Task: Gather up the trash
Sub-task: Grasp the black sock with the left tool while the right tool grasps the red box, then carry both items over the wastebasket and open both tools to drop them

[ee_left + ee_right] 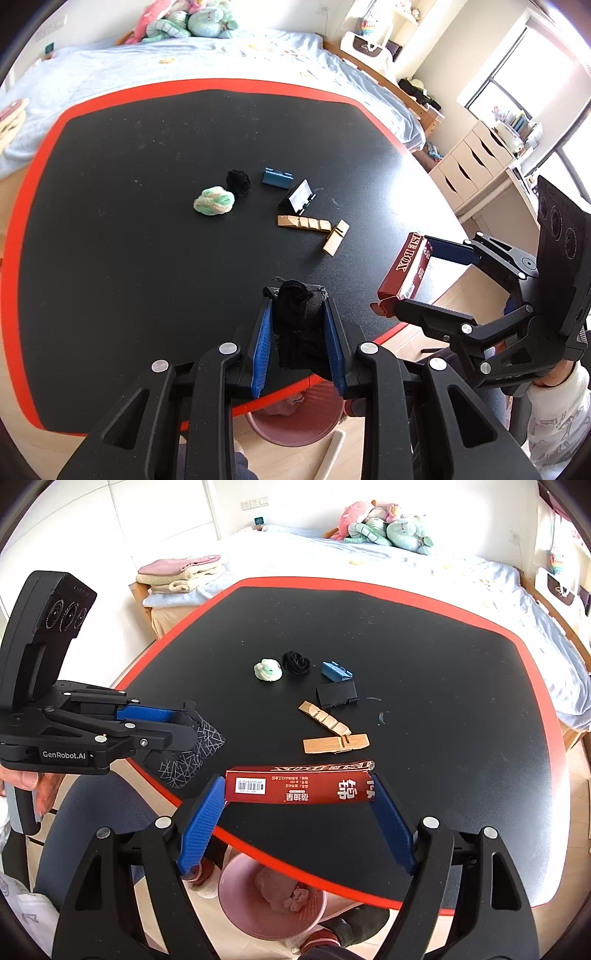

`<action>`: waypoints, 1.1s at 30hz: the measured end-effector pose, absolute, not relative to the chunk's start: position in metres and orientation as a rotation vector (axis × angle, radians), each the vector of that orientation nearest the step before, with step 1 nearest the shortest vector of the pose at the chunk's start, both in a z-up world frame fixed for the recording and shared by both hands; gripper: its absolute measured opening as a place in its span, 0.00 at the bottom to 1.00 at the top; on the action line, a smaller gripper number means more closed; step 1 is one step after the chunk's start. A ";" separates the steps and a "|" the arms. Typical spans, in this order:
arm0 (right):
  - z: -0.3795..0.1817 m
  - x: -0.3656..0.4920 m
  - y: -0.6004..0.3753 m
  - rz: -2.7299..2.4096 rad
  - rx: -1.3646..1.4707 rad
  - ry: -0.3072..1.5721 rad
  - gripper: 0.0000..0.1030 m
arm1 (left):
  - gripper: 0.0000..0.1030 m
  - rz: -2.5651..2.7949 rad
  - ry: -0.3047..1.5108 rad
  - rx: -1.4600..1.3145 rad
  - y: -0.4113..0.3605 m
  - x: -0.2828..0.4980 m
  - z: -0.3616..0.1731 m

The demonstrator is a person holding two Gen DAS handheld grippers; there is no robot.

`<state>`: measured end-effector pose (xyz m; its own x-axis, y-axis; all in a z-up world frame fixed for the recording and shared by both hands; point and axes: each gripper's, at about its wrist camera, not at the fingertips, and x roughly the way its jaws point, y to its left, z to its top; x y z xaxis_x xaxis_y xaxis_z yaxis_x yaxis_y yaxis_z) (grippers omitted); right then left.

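My left gripper point(298, 295) is shut on a black sock point(297, 317) and holds it above the table's near edge; in the right wrist view the left gripper point(184, 722) grips that patterned black sock point(192, 753). My right gripper point(299, 779) is shut on a red carton box point(299, 786) held lengthwise between its blue pads; the left wrist view shows the box point(404, 267) too. A pink trash bin point(273, 897) with some trash inside stands on the floor below the table edge, also in the left wrist view point(295, 424).
On the black, red-rimmed table point(424, 738) lie a green-white wad point(268, 669), a black wad point(295, 661), a blue clip point(335, 671), a black holder point(337, 695) and two wooden pieces point(332, 734). A bed point(369, 561) stands behind; drawers point(469, 162) to the right.
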<state>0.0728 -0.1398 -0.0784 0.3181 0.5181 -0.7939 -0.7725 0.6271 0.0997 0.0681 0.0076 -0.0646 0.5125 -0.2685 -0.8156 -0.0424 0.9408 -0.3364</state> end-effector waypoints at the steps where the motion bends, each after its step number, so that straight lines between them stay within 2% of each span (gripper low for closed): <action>1: -0.074 0.067 -0.143 0.867 -0.322 0.897 0.75 | 0.26 -0.141 1.025 -0.327 0.006 0.065 -0.061; 11: -0.054 0.021 -0.170 0.862 -0.306 0.874 0.75 | 0.26 -0.165 0.999 -0.273 -0.017 0.024 -0.042; 33: -0.062 -0.042 -0.202 0.906 -0.292 0.896 0.76 | 0.26 -0.214 1.001 -0.233 -0.053 -0.019 -0.042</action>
<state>-0.0416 -0.2021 -0.0623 0.2976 0.5561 -0.7760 -0.7821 0.6081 0.1358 -0.0193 -0.0527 -0.0421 0.5229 -0.2826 -0.8042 0.0703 0.9545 -0.2898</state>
